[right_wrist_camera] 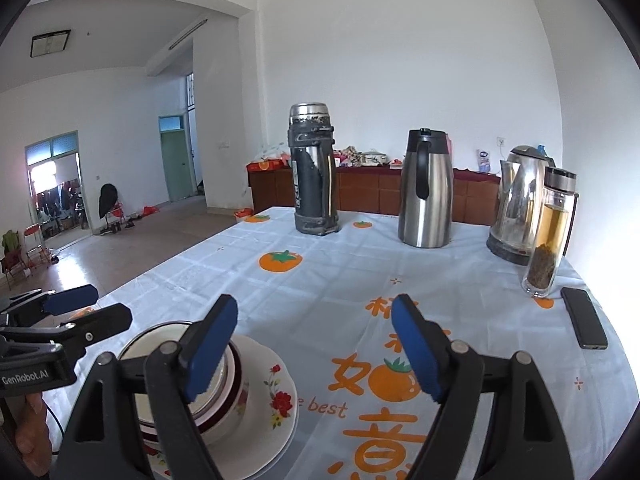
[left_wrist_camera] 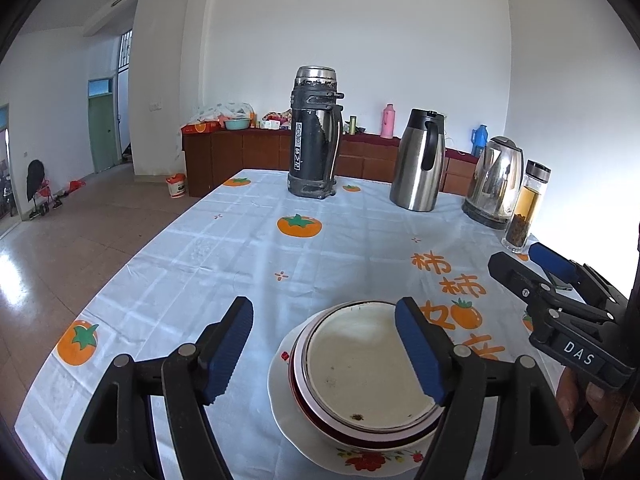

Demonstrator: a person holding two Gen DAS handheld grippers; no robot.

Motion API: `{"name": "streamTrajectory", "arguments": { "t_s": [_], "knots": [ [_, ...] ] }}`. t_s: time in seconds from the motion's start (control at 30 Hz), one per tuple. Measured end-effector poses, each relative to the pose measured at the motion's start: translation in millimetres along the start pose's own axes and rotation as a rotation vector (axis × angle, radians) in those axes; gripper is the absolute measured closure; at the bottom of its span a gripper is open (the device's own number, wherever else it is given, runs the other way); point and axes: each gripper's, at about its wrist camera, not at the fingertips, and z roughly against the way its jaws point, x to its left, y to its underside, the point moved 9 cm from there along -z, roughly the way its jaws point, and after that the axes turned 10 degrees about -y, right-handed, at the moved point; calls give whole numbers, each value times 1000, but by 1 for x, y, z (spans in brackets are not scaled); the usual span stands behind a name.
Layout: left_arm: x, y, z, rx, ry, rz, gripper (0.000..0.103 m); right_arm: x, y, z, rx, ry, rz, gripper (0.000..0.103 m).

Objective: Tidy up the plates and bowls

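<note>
Left gripper wide, empty; right pad overlaps stacked bowls at 5 o'clock. Right gripper wide, empty, bowls at its 8 o'clock.

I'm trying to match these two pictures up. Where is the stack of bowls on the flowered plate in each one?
Left wrist view: the stack of bowls sits bottom centre, partly behind the right-hand blue pad.
Right wrist view: the stack of bowls sits bottom left, behind the left-hand pad.
Shared landmark: the black flask at the table's far edge.
</note>
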Motion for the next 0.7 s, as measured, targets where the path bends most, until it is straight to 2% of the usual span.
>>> {"name": "streamTrajectory", "arguments": {
  "t_s": [0.7],
  "knots": [
    [-6,2,7,4,8,-8,26,5,-1,4,-8,3,16,21]
  ]
}}
